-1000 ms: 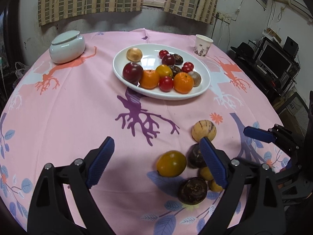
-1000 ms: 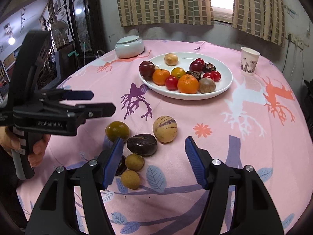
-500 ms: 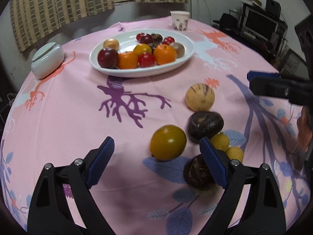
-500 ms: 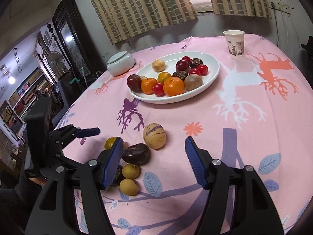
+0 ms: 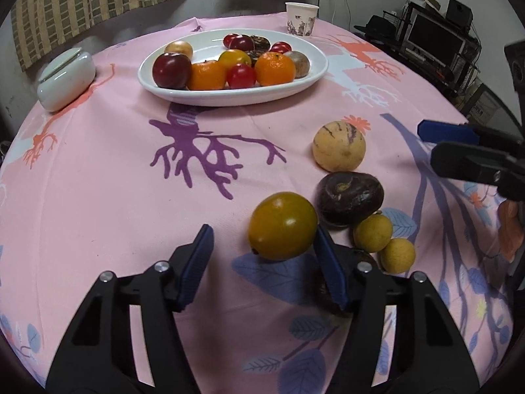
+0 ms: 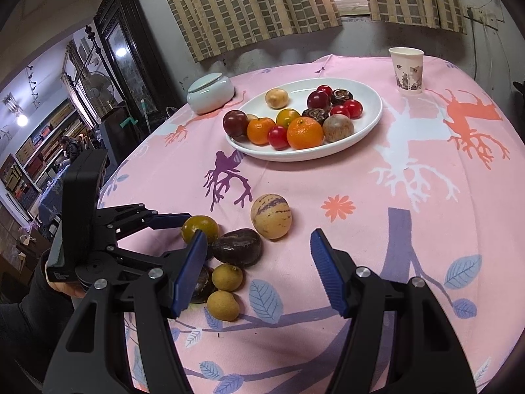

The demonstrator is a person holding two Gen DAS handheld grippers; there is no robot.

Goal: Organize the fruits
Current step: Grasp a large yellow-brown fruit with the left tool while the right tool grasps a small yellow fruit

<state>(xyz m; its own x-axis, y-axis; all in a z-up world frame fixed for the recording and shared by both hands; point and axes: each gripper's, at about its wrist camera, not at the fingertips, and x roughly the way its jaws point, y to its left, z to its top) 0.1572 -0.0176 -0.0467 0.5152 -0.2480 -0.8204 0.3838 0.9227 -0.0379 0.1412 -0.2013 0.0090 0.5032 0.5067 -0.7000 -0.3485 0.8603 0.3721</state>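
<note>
Jaws of the left gripper (image 5: 262, 256) are closing around the yellow-green fruit (image 5: 283, 225) lying on the pink tablecloth (image 5: 98, 180), presumably to carry it to the white plate (image 5: 315, 75), while the right gripper (image 6: 259, 256) hovers parted, holding nothing.

Home dining room: tablecloth (image 5: 98, 197), curtains (image 6: 262, 10).

Your plate (image 5: 315, 78) of fruit sits far centre, jar (image 5: 65, 78) to its left, cup (image 5: 301, 19) far right. Loose fruit cluster (image 5: 347, 197) lies near right on the tablecloth (image 5: 115, 197).
</note>
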